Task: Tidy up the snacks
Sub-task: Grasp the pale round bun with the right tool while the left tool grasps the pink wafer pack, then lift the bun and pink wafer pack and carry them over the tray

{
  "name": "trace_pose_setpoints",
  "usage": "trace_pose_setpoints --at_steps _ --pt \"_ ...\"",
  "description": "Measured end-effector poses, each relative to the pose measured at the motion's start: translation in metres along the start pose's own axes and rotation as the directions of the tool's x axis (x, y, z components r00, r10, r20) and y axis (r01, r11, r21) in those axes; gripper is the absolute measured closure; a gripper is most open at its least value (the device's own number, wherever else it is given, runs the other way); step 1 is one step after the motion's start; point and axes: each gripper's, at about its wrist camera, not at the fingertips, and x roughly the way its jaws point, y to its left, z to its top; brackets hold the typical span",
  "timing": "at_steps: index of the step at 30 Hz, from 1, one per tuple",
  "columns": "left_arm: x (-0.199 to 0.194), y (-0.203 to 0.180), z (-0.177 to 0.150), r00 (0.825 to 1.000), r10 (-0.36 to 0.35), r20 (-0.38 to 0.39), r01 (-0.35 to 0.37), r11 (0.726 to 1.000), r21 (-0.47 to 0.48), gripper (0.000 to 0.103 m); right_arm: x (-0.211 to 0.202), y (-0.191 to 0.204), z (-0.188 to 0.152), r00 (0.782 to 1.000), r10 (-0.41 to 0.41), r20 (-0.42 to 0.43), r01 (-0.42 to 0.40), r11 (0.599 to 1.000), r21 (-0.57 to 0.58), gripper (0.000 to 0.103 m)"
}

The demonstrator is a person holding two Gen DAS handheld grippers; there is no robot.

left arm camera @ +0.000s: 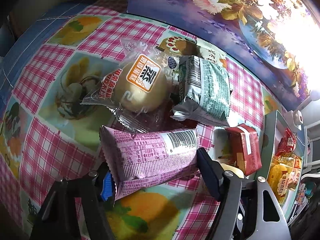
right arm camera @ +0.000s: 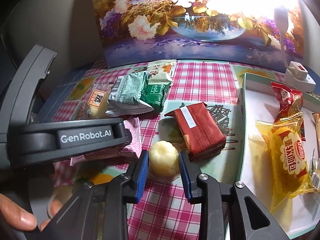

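**A:** What does your left wrist view show?

**B:** My left tool (left arm camera: 156, 172) points steeply down at the desk (left arm camera: 50, 150) with its pink-checked fruit-print cloth. Its fingers are spread around a pink foil snack packet with a barcode (left arm camera: 152, 156). The packet lies between them, the blue pad at its left end and the dark finger at its right edge, but I cannot tell whether they press it. Behind it sit a clear-wrapped pale round bun with an orange label (left arm camera: 140, 86) and a silver-green foil packet (left arm camera: 204, 92), touching each other. To the right lies a dark red foil packet (left arm camera: 244, 148), and at the far right a white tray with a teal rim (left arm camera: 272, 124).

**A:** And the right wrist view?

**B:** My right tool (right arm camera: 163, 168) has its blue pads close on either side of a small pale yellow round sweet in clear wrap (right arm camera: 163, 161); they seem to pinch it against the desk. The dark red packet lies just behind it. The tray on the right holds a yellow bread packet (right arm camera: 288, 160) and a red twisted wrapper (right arm camera: 288, 102). My left tool's grey body fills the left side, my fingers (right arm camera: 18, 218) below it.
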Motion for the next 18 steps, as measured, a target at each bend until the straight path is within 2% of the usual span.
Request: trace_pose_setpoints --at_steps 8,18 --pt "-0.018 0.012 -0.001 1.0 -0.004 0.007 0.004 1.0 -0.01 0.031 -0.017 0.001 0.005 0.999 0.021 0.033 -0.021 1.0 0.005 0.071" --pt "-0.046 0.017 -0.007 0.999 -0.009 0.047 0.008 1.0 0.022 0.034 -0.04 -0.005 0.008 0.996 0.041 0.074 -0.042 0.999 0.021 0.071"
